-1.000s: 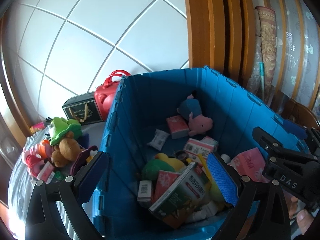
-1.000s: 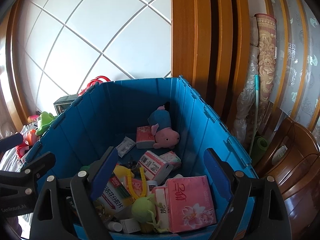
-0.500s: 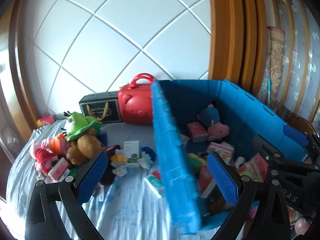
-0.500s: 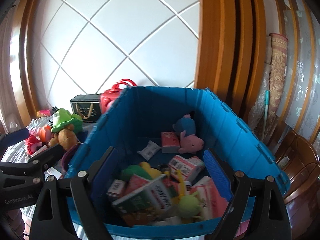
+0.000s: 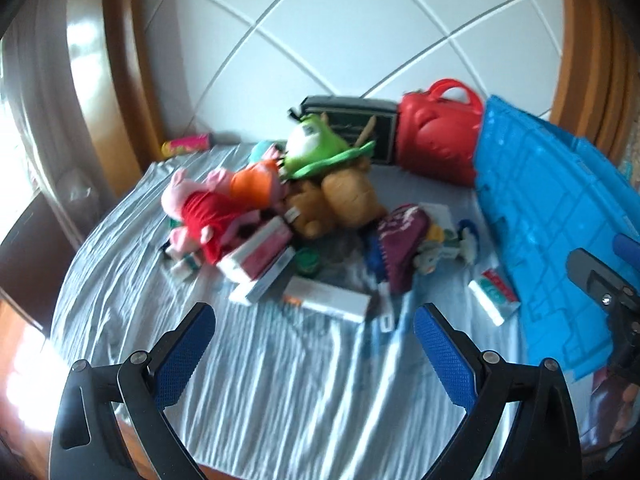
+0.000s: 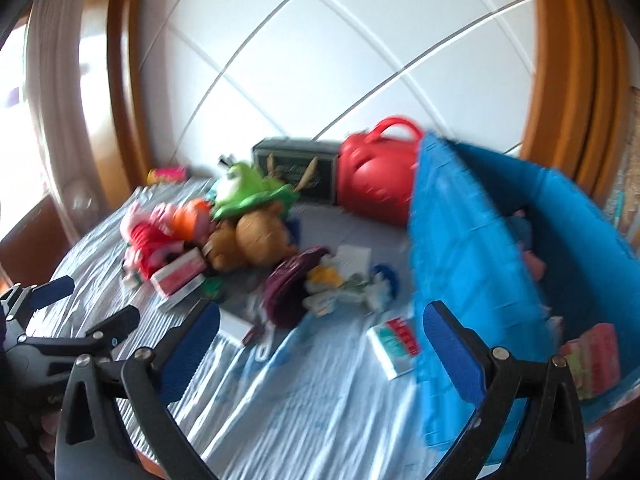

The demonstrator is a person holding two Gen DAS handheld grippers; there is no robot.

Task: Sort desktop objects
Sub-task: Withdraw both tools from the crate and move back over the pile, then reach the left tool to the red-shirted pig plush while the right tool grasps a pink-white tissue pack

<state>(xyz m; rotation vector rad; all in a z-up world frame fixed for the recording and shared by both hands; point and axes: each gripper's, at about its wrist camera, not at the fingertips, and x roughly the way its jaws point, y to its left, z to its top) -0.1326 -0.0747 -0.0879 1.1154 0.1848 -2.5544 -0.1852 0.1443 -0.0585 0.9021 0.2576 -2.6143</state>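
Note:
A pile of toys and boxes lies on the grey cloth: a pink pig plush (image 5: 200, 208) (image 6: 150, 236), a brown bear (image 5: 344, 200) (image 6: 256, 240) under a green plush (image 5: 316, 144) (image 6: 248, 188), a pink-and-white box (image 5: 260, 256) (image 6: 178, 276), a purple pouch (image 5: 400, 248) (image 6: 290, 288) and a small red-green box (image 5: 494, 292) (image 6: 394, 344). The blue bin (image 5: 552, 232) (image 6: 472, 264) stands at the right. My left gripper (image 5: 314, 356) is open and empty above the cloth. My right gripper (image 6: 320, 356) is open and empty beside the bin.
A red carry case (image 5: 440, 140) (image 6: 376, 176) and a dark box (image 5: 352, 124) (image 6: 296, 168) stand against the white tiled wall. A pink can (image 5: 186, 144) lies at the far left. Wooden frames flank the wall. The views are blurred by motion.
Both grippers have swung left, away from over the blue bin toward the pile on the cloth. Both stay open and empty.

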